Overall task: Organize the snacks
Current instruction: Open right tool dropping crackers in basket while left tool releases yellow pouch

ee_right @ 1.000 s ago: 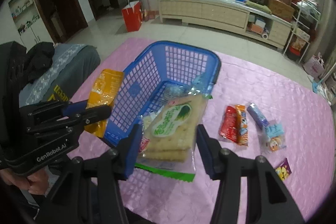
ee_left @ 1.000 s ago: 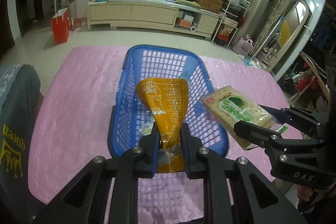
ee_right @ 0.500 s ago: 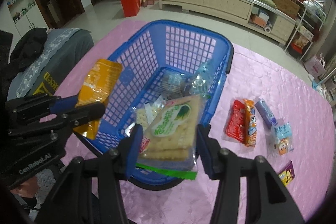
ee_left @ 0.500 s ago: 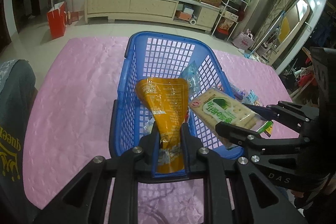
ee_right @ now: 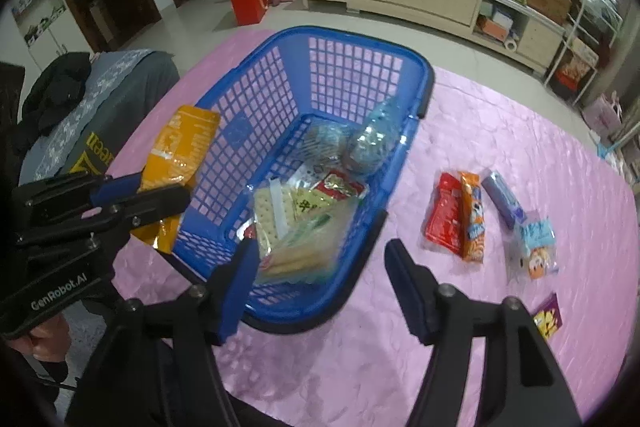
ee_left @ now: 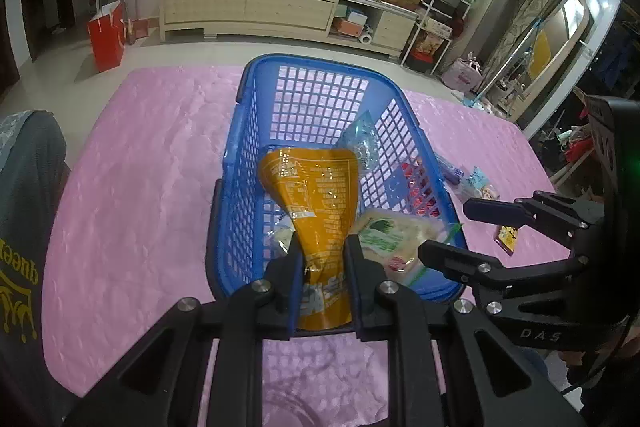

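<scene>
A blue basket [ee_left: 248, 163] [ee_right: 288, 87] stands on the pink table. My left gripper [ee_left: 323, 259] is shut on an orange snack pouch [ee_left: 316, 203] and holds it over the basket's near end; the pouch also shows in the right wrist view [ee_right: 180, 151]. My right gripper [ee_right: 320, 263] is open and empty above the basket's near rim. The green-labelled cracker pack [ee_right: 304, 247] [ee_left: 384, 235] lies inside the basket beside other packets.
Loose snacks lie on the cloth right of the basket: a red packet [ee_right: 444, 215], an orange packet [ee_right: 472, 215], a purple bar [ee_right: 504, 203], a light blue packet [ee_right: 536, 243] and a small purple-yellow sachet [ee_right: 548, 319]. A grey garment [ee_right: 100, 115] lies at the left.
My right gripper has opened and let go of the cracker pack, which now lies in the basket. My left gripper still holds the orange pouch over the basket.
</scene>
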A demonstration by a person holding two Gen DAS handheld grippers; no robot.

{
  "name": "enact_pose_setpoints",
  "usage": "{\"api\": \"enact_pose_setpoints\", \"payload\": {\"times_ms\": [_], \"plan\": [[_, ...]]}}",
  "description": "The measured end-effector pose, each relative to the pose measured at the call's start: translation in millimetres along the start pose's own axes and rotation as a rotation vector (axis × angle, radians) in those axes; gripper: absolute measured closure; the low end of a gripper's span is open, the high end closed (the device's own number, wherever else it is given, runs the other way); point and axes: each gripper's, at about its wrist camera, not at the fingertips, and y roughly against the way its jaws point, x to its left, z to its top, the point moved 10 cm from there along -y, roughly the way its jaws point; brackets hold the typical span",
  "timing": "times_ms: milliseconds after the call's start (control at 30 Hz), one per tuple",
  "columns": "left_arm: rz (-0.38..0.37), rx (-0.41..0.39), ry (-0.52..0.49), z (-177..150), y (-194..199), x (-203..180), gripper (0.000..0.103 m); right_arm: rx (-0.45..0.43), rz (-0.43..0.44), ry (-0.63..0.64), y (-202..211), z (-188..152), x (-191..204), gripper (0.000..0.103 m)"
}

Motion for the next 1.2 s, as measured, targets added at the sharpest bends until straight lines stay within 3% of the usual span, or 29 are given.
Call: {"api": "enact_pose_setpoints", "payload": {"times_ms": [200, 500, 600, 767, 967, 1200], "plan": [[-0.012, 0.009, -0.028, -2, -2, -11, 0.086, -0.095, -0.017, -0.037, 20, 3, -15, 0.031], [-0.023, 0.021, -0.041, 2, -12, -23, 0.085, -0.209, -0.130, 0.008, 33, 13, -31, 0.029], [-0.025, 0.033, -0.048, 1, -19, -26, 0.085, -0.188, -0.147, 0.005, 29, 11, -38, 0.028], [-0.032, 0.060, -0.060, 0, -33, -36, 0.084, -0.157, -0.085, -0.064, 18, 5, -51, 0.023], [-0.026, 0.074, -0.088, 1, -43, -46, 0.082, -0.165, -0.109, -0.073, 18, 1, -64, 0.023], [-0.012, 0.080, -0.090, 1, -46, -49, 0.057, -0.179, -0.103, -0.115, 29, -4, -73, 0.023]]}}
